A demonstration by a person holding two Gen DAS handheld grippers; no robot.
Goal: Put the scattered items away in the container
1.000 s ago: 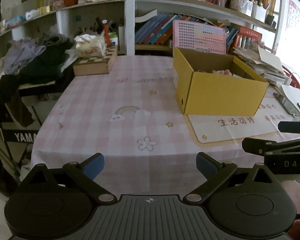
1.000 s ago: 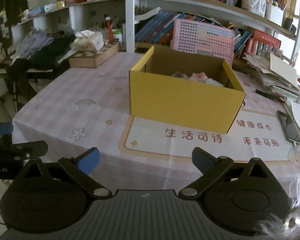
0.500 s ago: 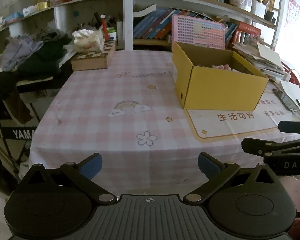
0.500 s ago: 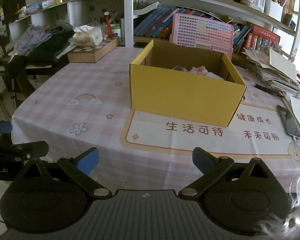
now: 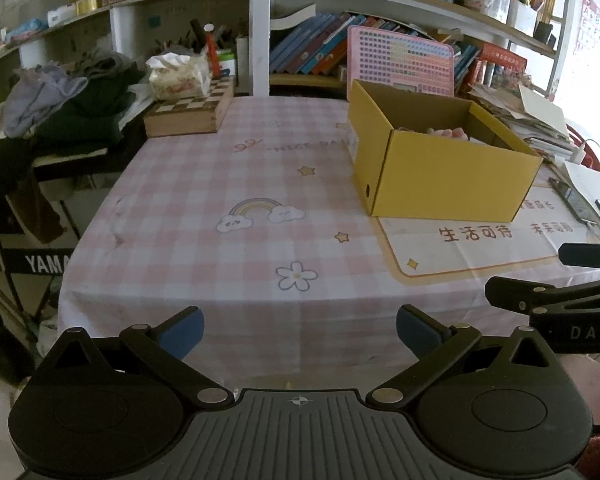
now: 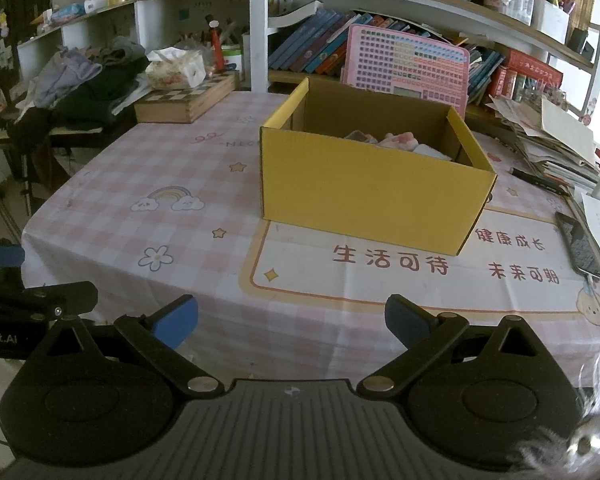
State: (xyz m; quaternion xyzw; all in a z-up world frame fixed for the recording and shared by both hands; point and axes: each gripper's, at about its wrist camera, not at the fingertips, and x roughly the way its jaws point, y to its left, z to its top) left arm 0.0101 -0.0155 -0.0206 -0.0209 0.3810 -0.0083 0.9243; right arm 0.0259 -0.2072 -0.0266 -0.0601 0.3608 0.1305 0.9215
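Both grippers empty, fingers spread wide: left gripper [image 5: 300, 330], right gripper [image 6: 292, 318], off the table's [image 5: 188, 184] near edge. Yellow box [image 6: 364, 200] holds pink items [image 6: 398, 139].

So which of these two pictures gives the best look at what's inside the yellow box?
The right wrist view. It looks over the near wall of the yellow box, showing pink and white items piled inside. The left wrist view sees the box from its corner, so only a sliver of the items peeks over the rim.
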